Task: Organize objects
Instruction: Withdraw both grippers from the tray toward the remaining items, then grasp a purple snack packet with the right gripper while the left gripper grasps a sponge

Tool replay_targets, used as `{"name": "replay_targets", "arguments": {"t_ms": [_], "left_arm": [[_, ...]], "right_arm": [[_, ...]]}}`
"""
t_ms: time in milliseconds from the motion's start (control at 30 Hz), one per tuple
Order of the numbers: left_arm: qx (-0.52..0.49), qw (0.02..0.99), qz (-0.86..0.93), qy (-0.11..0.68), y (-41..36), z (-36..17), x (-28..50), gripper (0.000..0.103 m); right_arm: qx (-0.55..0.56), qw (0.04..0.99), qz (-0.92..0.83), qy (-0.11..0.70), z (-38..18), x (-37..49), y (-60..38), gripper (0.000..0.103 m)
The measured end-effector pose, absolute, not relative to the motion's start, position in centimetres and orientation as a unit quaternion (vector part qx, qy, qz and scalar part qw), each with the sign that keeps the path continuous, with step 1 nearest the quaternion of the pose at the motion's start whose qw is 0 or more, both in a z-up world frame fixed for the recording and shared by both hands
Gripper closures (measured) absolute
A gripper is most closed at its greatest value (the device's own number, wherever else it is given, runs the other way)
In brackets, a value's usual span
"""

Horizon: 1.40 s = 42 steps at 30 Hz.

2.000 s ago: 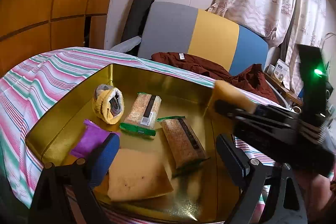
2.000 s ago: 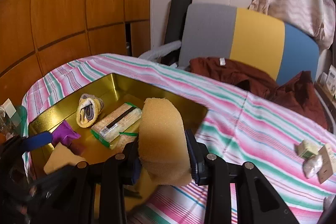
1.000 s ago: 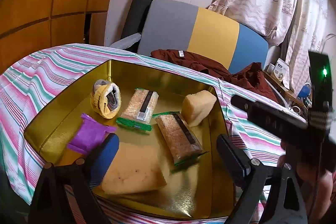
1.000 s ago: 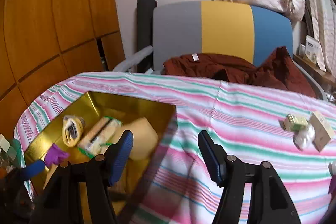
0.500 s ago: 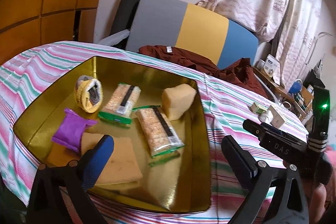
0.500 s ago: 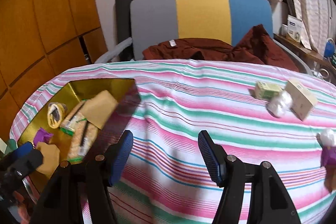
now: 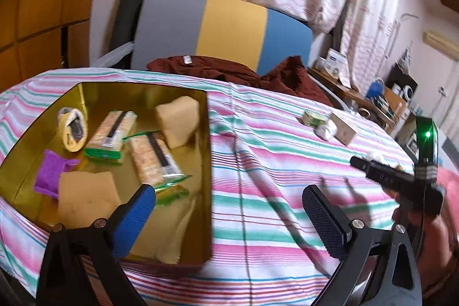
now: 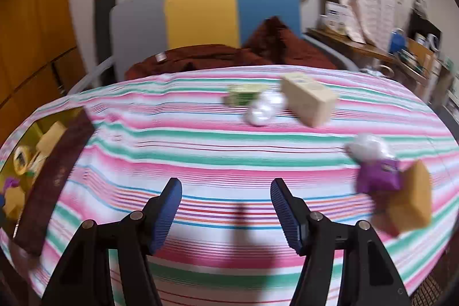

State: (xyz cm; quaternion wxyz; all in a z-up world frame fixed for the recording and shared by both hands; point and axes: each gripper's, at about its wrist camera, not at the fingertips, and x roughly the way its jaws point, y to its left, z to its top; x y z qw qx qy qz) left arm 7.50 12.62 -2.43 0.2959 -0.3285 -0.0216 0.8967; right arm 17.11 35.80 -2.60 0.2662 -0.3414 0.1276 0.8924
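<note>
A gold tin (image 7: 208,151) on the striped cloth holds two yellow sponges (image 7: 178,121), two cracker packs (image 7: 153,159), a purple packet (image 7: 53,169) and a rolled cloth (image 7: 71,129). My left gripper (image 7: 229,208) is open and empty, near the tin's right wall. My right gripper (image 8: 226,205) is open and empty above the cloth's middle; it shows in the left wrist view (image 7: 396,182). Loose on the cloth lie a beige box (image 8: 308,99), a green box (image 8: 243,95), a white wrapped item (image 8: 264,109), another white bundle (image 8: 367,149), a purple packet (image 8: 378,175) and a sponge (image 8: 413,200).
A grey, yellow and blue chair back (image 7: 221,30) with a dark red garment (image 7: 235,72) stands behind the table. A cluttered shelf (image 7: 381,96) is at the far right. The tin (image 8: 54,162) lies at the left edge in the right wrist view.
My right gripper let go of the sponge in the tin, opened, and swung right over the cloth toward the loose items. My left gripper turned right, away from the tin.
</note>
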Motion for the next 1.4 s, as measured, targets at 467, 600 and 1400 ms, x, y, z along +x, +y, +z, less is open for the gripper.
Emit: {"name": "replay_targets", "arguments": {"t_ms": [467, 600, 1400], "left_arm": [[-0.347, 0.334, 0.876, -0.003, 15.3, -3.1, 9.6, 0.000], [-0.348, 0.335, 0.876, 0.004, 15.5, -3.3, 9.8, 0.000], [-0.342, 0.328, 0.880, 0.008, 16.0, -2.7, 10.2, 0.000]], "right_arm": [[-0.258, 0.452, 0.820, 0.239, -1.3, 28.7, 49.0, 0.038], [-0.283, 0.392, 0.814, 0.322, -4.2, 28.7, 52.0, 0.038], [-0.241, 0.284, 0.906, 0.202, -0.8, 22.8, 42.3, 0.042]]}}
